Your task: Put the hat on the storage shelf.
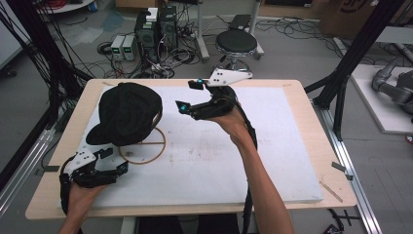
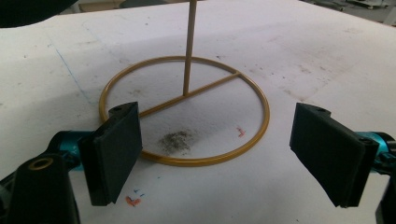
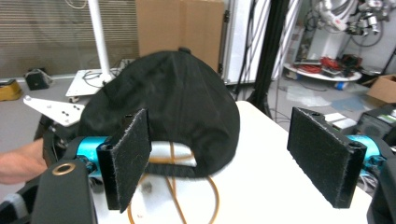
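Observation:
A black cap hangs on a thin gold wire stand at the left of the white board. The left gripper view looks onto the stand's round base ring and upright rod. My left gripper rests low at the front left beside that ring, open, nothing between its pads. My right gripper is held up at mid-table, right of the cap and pointing at it. It is open with the cap's back beyond the pads, apart from them.
The board lies on a wooden table. Behind the table stand a black stool and computer boxes with cables on the floor. Black frame posts rise at both sides. A grey robot arm lies on a bench at right.

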Tool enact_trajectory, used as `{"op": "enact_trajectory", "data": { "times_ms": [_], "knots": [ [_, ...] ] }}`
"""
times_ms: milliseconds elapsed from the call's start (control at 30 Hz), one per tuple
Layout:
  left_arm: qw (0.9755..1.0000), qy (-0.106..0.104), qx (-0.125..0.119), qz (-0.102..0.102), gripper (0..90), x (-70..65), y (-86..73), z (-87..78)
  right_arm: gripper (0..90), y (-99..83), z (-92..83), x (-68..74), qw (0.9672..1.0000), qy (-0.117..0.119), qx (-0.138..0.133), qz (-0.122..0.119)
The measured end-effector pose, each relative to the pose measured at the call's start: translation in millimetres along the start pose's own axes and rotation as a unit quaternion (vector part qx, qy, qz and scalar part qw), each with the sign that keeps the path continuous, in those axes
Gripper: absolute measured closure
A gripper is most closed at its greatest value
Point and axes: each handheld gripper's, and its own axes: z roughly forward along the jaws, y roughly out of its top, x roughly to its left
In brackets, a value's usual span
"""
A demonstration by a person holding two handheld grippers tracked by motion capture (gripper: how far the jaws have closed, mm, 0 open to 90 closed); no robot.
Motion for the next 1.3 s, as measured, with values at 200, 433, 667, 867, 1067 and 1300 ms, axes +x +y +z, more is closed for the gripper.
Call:
{"op": "enact_trajectory", "data": {
  "times_ms": [200, 433, 667, 867, 1067, 1300],
  "knots": [
    [1.0000, -0.001, 0.002, -0.005, 16.8, 0.2, 0.2, 0.5, 22.1, -21.4, -30.1, -6.2, 0.9996, -0.022, 0.002, 0.014],
    [1.0000, 0.001, 0.004, -0.001, 16.8, -0.2, 0.4, 0.9, 22.1, -43.9, -66.8, -8.6, 0.9985, -0.052, -0.002, 0.017],
    [1.0000, 0.002, 0.003, 0.000, 16.8, -0.5, 0.3, 0.6, 22.1, -60.8, -95.8, -10.5, 0.9968, -0.076, -0.004, 0.025],
    [1.0000, 0.002, 0.002, 0.000, 16.8, -0.4, 0.2, 0.5, 22.2, -76.3, -109.7, -8.6, 0.9958, -0.087, -0.002, 0.027],
    [1.0000, 0.005, 0.002, 0.003, 16.8, -1.0, 0.2, 0.4, 22.2, -93.1, -124.8, -7.6, 0.9939, -0.102, -0.004, 0.042],
    [1.0000, 0.008, -0.004, 0.002, 16.8, -0.8, -0.2, -0.6, 22.2, -111.9, -135.7, -6.7, 0.9921, -0.114, 0.003, 0.053]
  ]
}}
